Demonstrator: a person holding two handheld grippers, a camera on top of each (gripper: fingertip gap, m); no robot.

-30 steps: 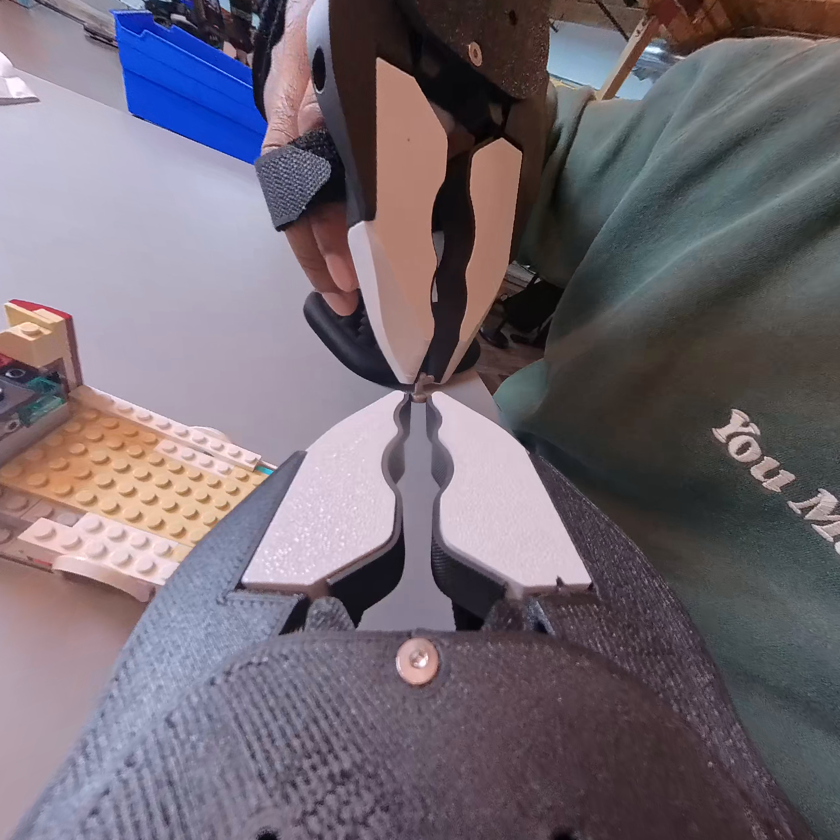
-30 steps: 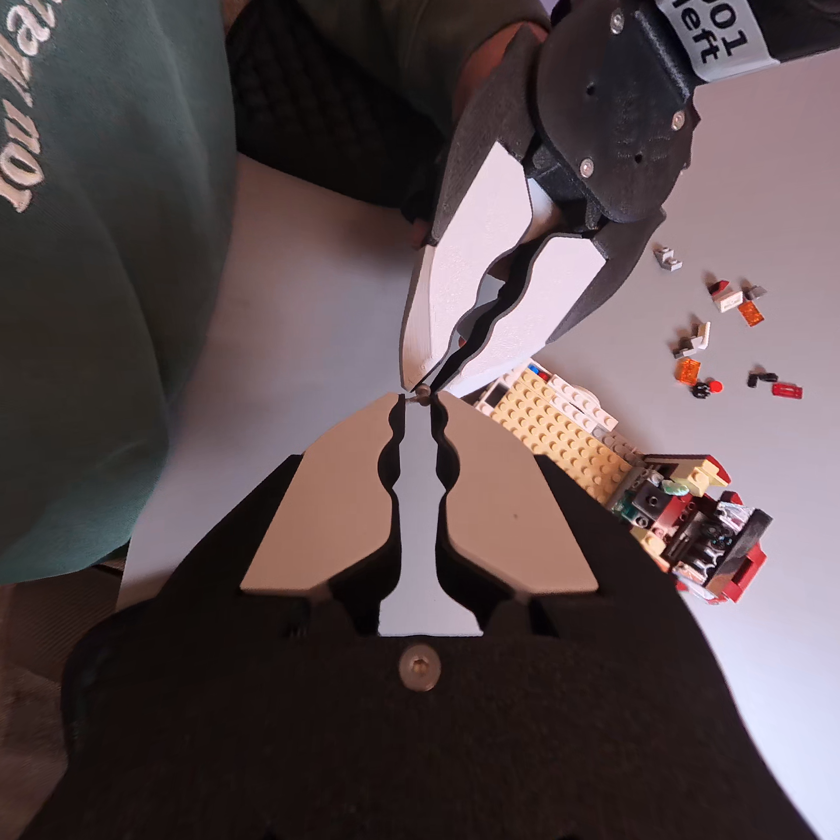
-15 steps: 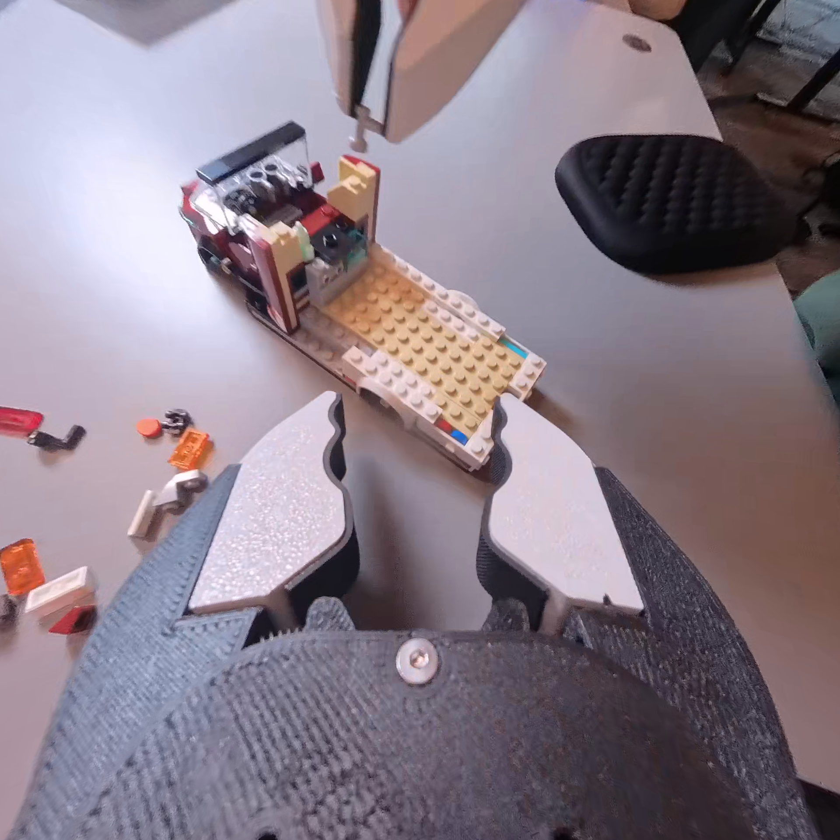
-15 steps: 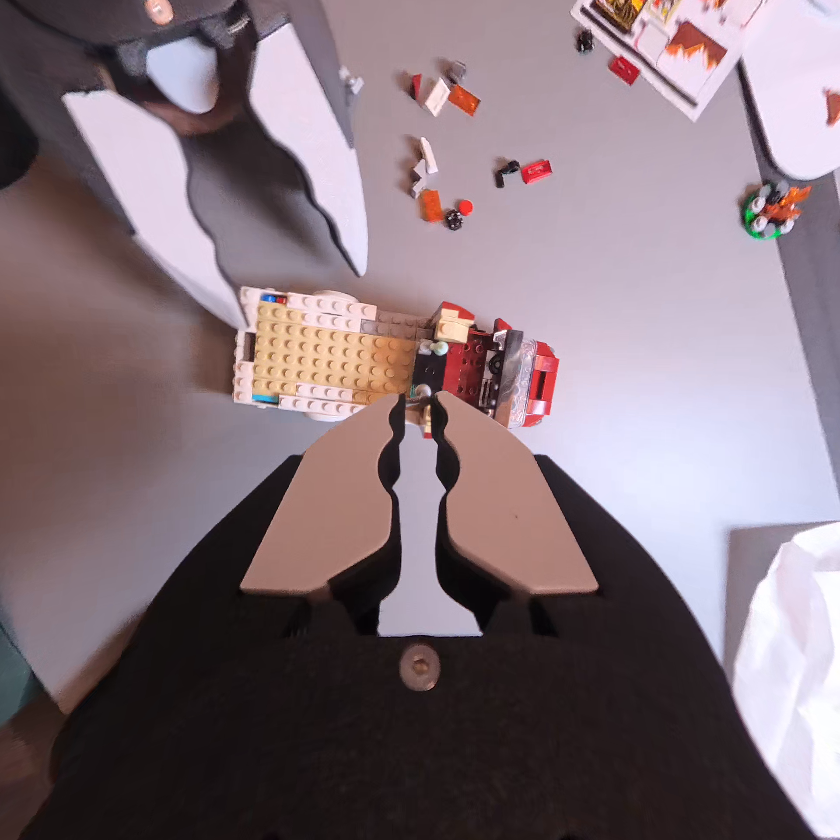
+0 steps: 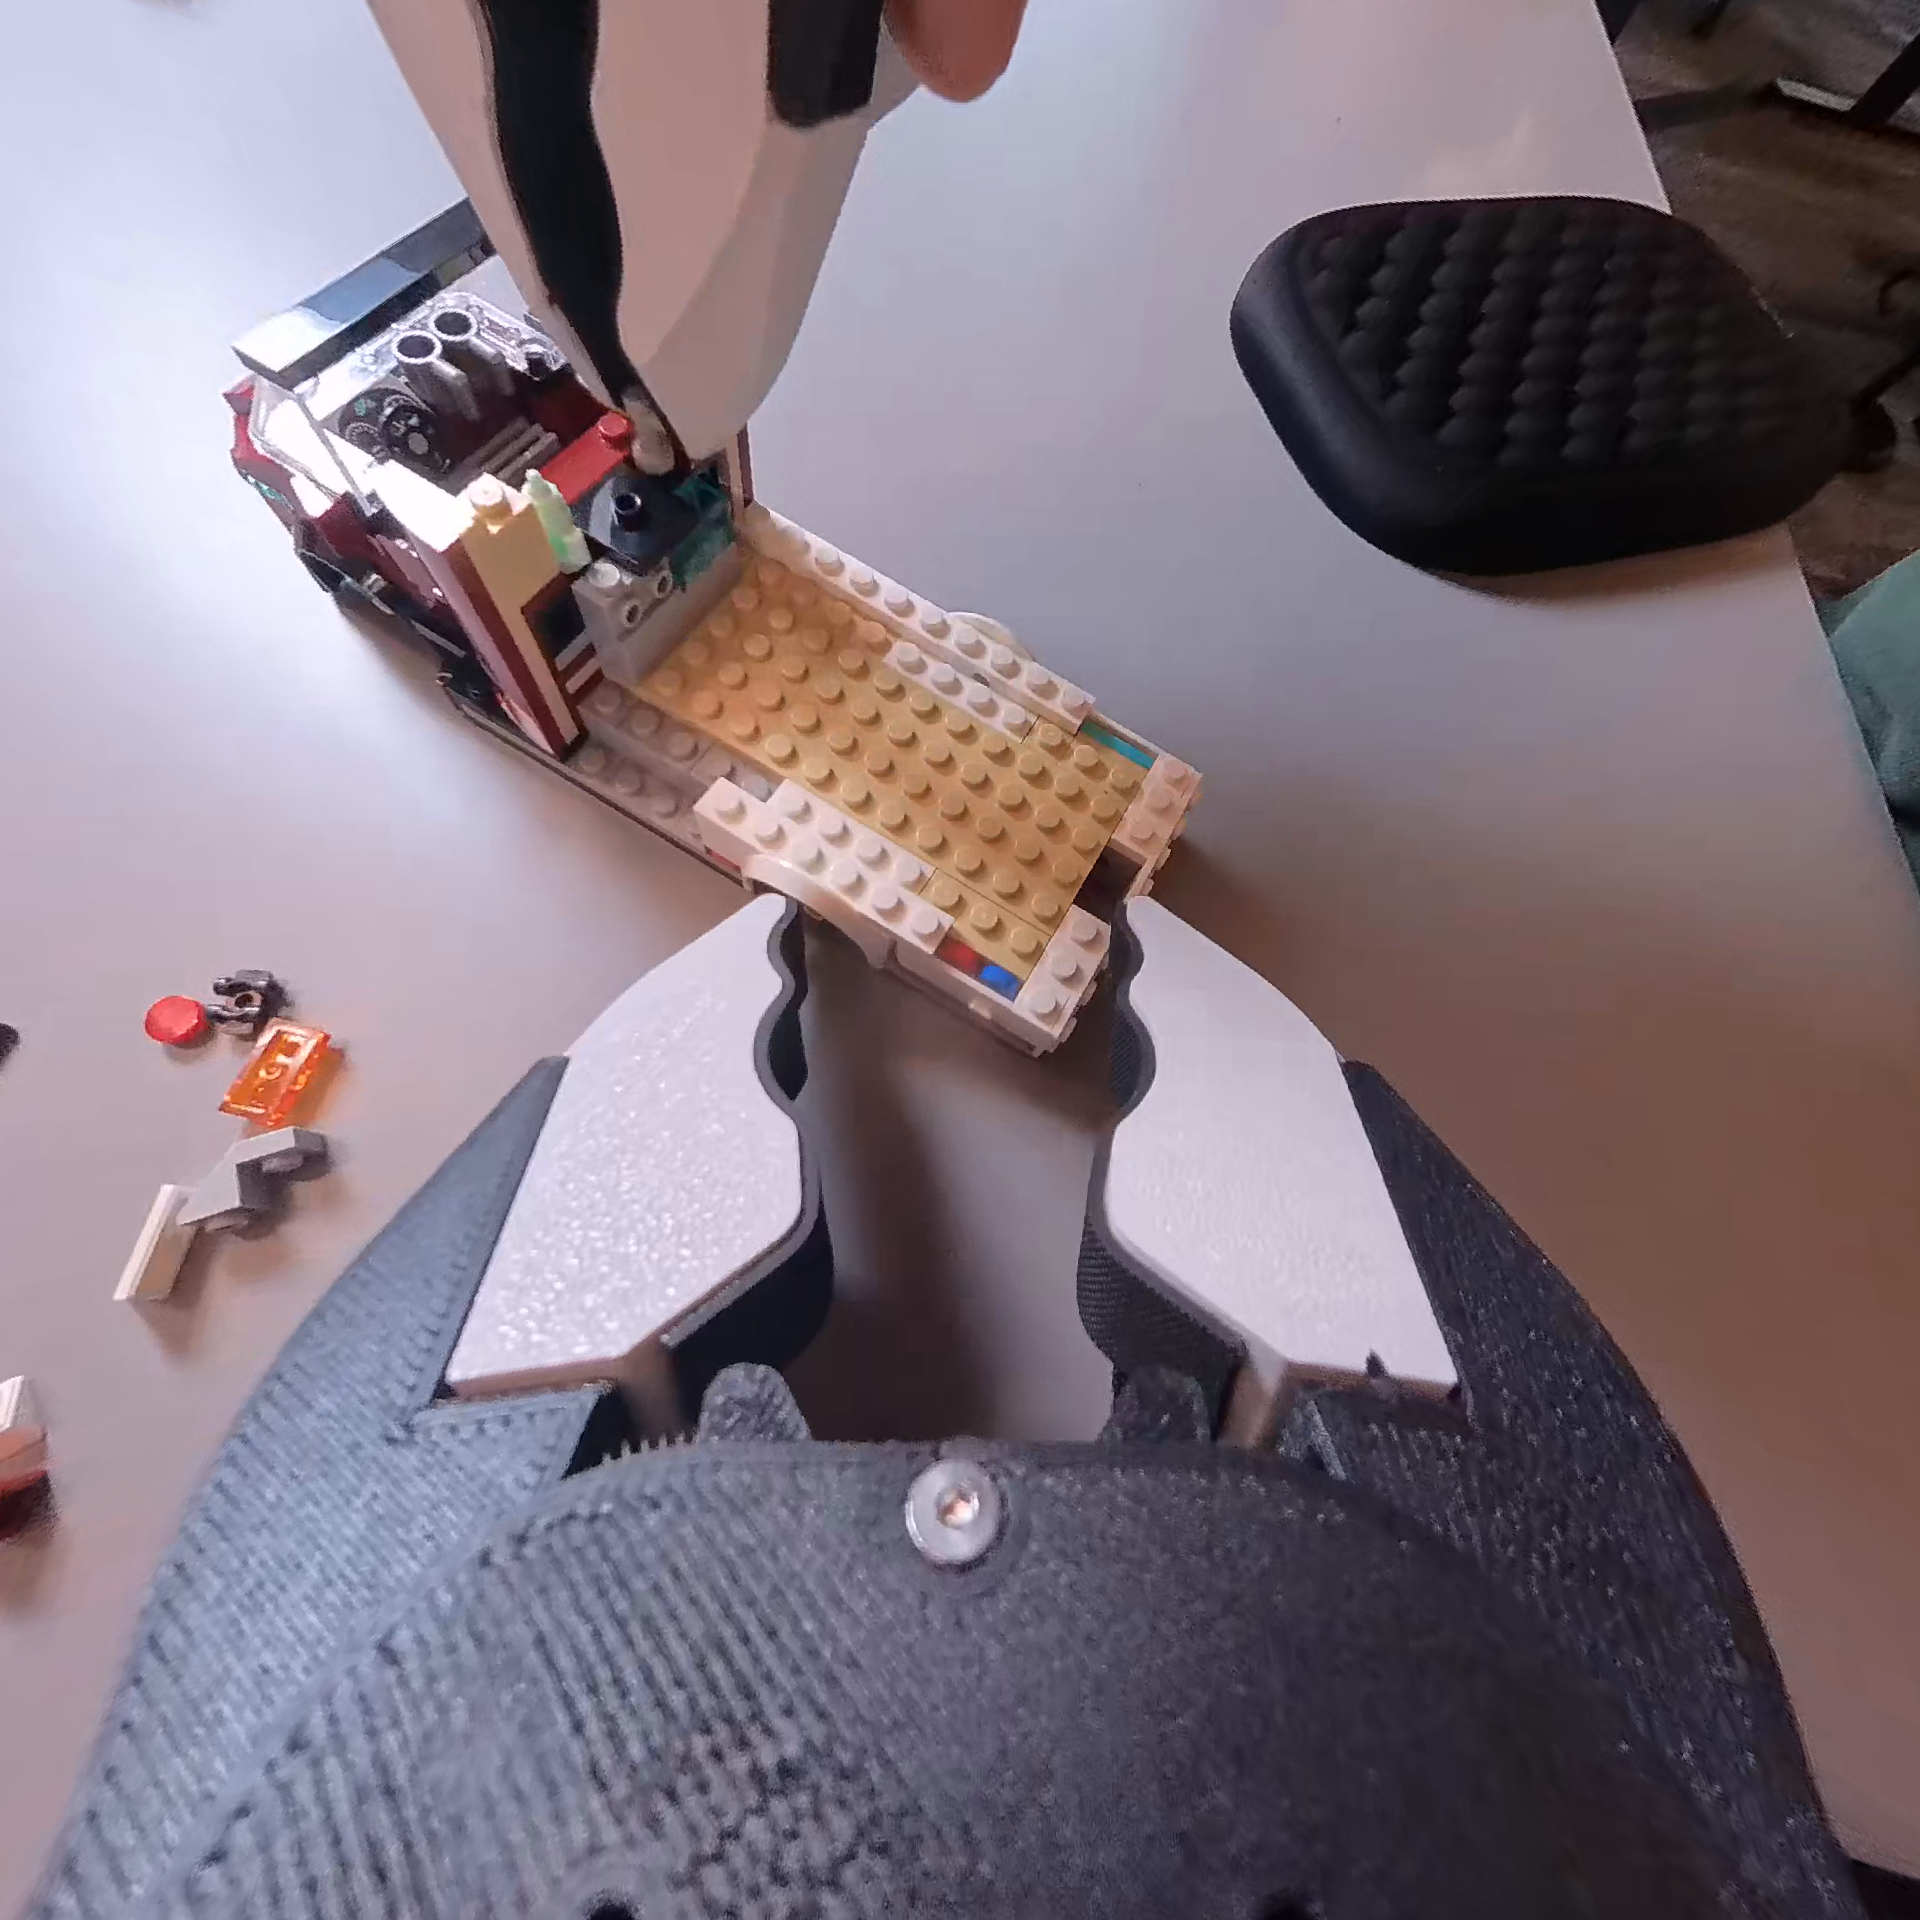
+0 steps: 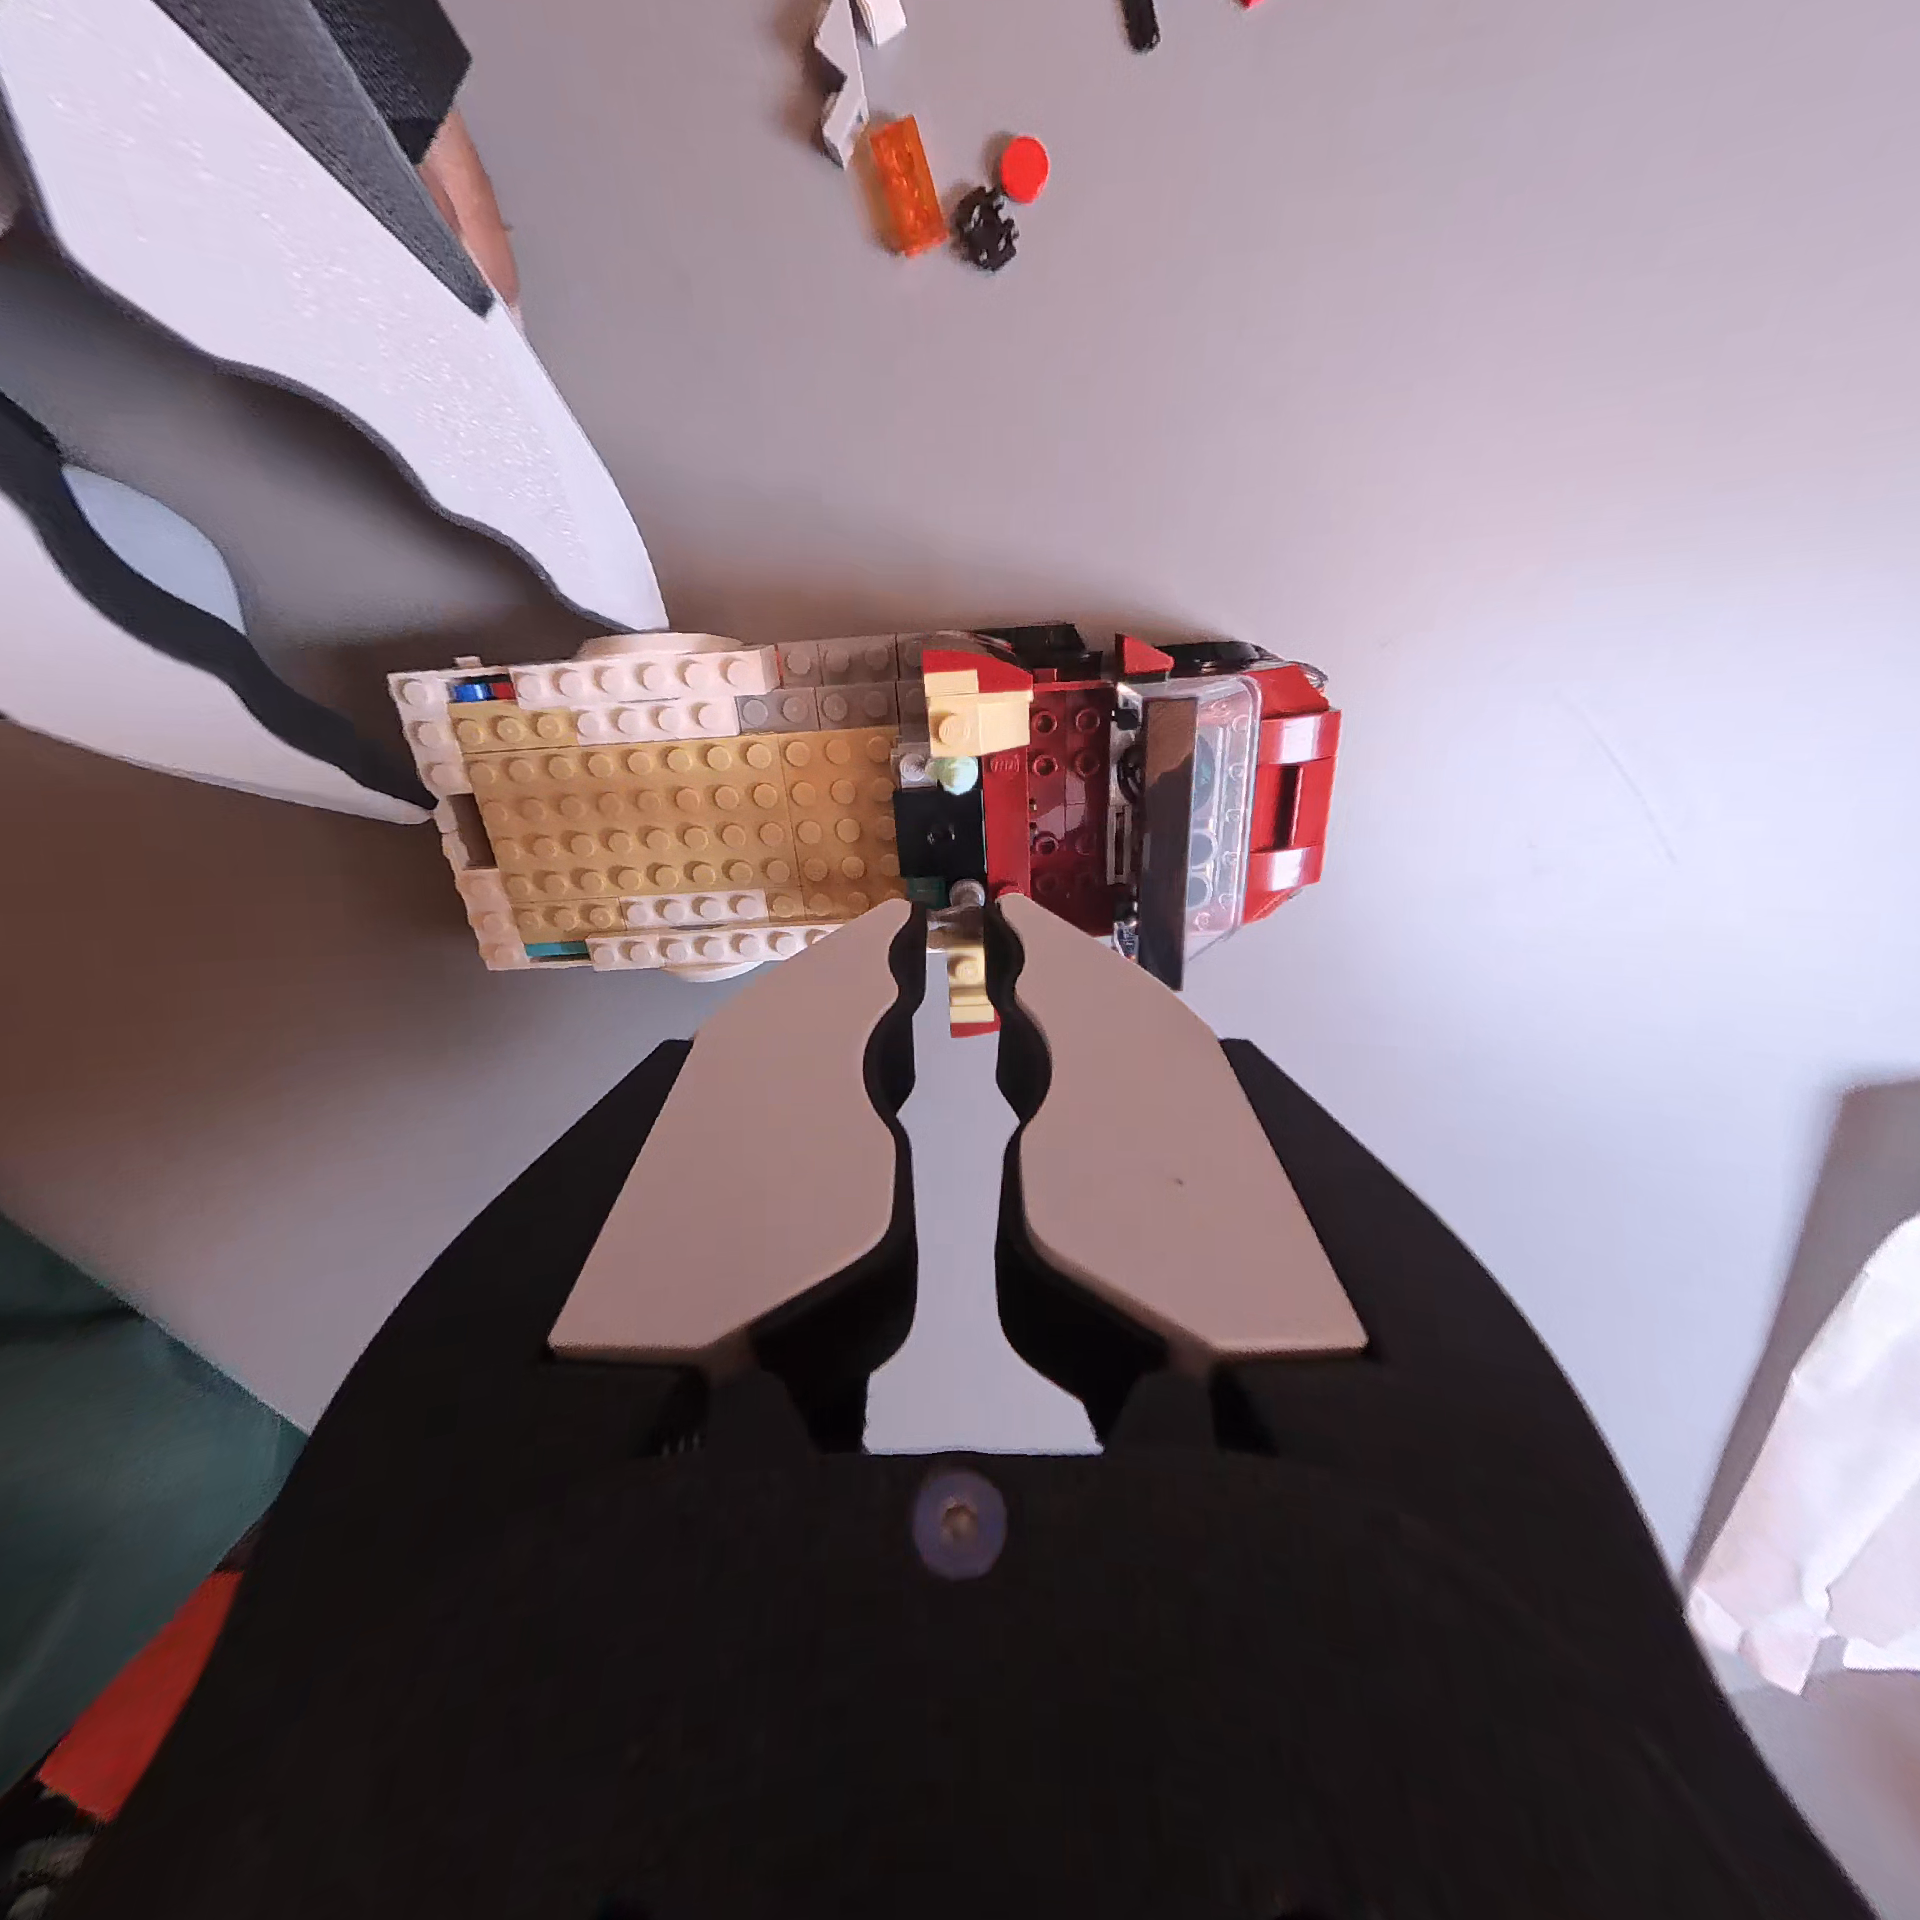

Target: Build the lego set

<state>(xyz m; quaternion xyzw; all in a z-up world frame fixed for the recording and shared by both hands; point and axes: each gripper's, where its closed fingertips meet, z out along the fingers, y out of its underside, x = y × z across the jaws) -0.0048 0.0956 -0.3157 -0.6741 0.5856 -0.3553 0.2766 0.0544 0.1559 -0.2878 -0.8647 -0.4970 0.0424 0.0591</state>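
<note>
My left gripper is spread wide with nothing between its fingers; its tips sit on either side of the rear corner of the Lego truck, and I cannot tell whether either tip actually touches the white edge plates. The truck lies flat on the grey table, with a tan studded bed edged in white plates and a dark red cab carrying a clear windscreen at the far end. My right gripper comes down from above at the back of the cab, its fingers drawn almost together on a small light grey piece, which sits just behind the red cab wall beside a black block. In the left wrist view the same piece shows at the right gripper's tips, pressed down next to a red stud; whether it is fully seated I cannot make out. Off to the side of the truck lie loose parts, well apart from it: an orange transparent plate, a red round tile, a small black part and a grey bracket piece. A black padded cushion rests near the table edge, and a white bag sits at the right in my right wrist view.
</note>
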